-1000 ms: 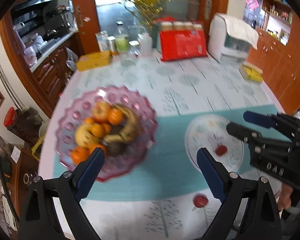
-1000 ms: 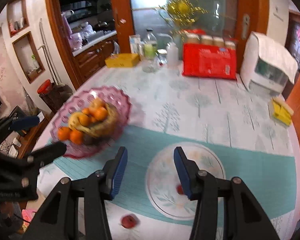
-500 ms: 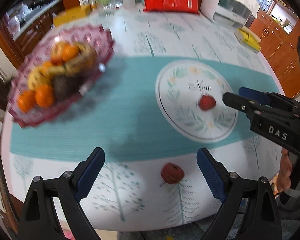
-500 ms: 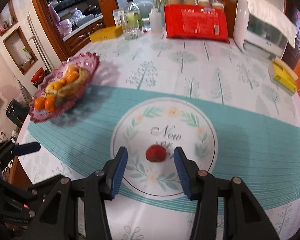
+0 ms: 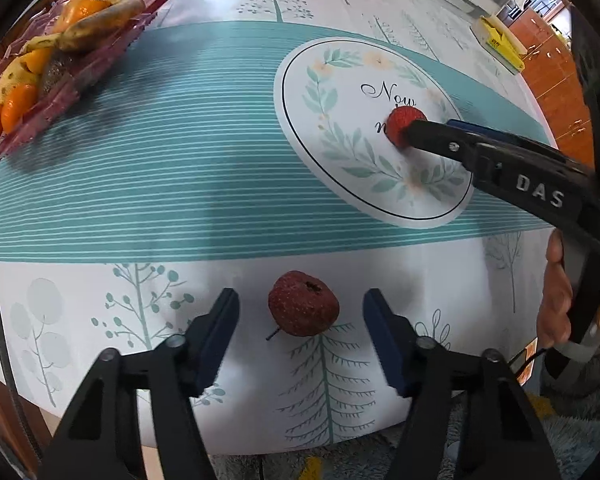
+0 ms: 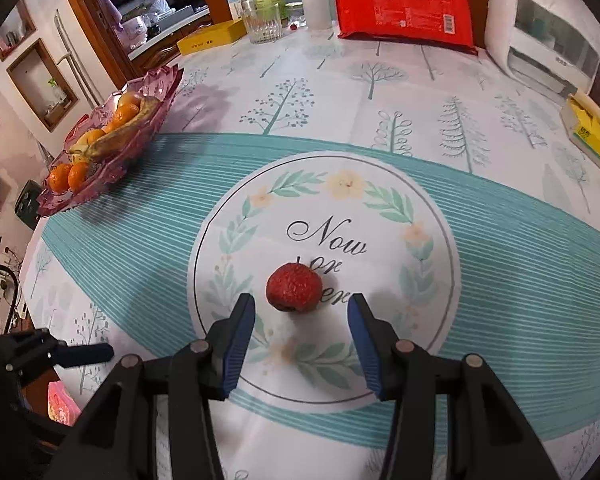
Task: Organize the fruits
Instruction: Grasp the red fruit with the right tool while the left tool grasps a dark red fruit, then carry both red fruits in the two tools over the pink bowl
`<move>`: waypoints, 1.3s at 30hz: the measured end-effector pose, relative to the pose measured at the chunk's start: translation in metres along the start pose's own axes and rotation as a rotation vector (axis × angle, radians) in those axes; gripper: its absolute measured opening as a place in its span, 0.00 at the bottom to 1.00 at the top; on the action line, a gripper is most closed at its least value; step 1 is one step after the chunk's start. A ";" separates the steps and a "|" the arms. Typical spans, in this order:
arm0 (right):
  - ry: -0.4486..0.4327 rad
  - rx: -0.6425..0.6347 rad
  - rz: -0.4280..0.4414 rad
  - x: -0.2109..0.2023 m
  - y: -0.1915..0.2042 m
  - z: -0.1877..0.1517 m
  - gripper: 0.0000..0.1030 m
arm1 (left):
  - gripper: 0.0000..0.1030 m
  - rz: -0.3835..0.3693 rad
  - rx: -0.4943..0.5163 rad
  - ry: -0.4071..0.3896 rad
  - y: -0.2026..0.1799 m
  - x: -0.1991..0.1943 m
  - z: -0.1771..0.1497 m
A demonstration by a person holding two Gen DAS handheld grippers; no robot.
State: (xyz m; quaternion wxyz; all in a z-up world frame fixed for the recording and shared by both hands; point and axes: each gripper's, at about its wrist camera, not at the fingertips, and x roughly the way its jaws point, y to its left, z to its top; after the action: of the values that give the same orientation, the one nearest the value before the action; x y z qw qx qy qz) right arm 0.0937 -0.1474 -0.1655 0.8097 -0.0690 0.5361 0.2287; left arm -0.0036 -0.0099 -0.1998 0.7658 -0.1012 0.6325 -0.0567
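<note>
Near red fruit [image 5: 303,309]: on the surface close to its near edge, between the spread fingers of the left hand-held gripper [image 5: 300,332], untouched.
Far red fruit [image 6: 294,287]: mid-surface, just ahead of the wide-open right hand-held gripper [image 6: 301,332].
Pink fruit bowl [image 6: 100,178]: left edge, holding oranges and bananas.

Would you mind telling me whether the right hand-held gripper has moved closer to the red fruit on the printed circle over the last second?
Yes. The right hand-held gripper has advanced toward the red fruit, which now sits just ahead of its open fingertips.

Fruit bowl [image 6: 112,136] far left — one fruit [image 6: 294,288] centre; another [image 5: 303,309] nearer.
</note>
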 end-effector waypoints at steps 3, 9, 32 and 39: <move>0.012 -0.015 0.005 0.007 0.003 0.001 0.47 | 0.49 -0.007 -0.006 0.003 0.000 0.002 0.000; 0.020 -0.044 0.006 0.015 0.008 0.001 0.47 | 0.33 -0.005 0.004 0.005 -0.002 0.003 0.001; 0.026 -0.055 0.013 0.011 0.022 0.001 0.31 | 0.32 0.034 0.072 -0.064 0.000 -0.027 0.014; -0.032 -0.095 0.015 -0.014 0.044 0.012 0.31 | 0.32 0.077 0.070 -0.150 0.015 -0.064 0.024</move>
State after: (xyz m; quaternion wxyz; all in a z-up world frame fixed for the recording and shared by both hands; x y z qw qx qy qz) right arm 0.0794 -0.1079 -0.1423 0.8122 -0.0996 0.5122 0.2608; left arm 0.0074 0.0206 -0.1380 0.8156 -0.0537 0.5747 -0.0416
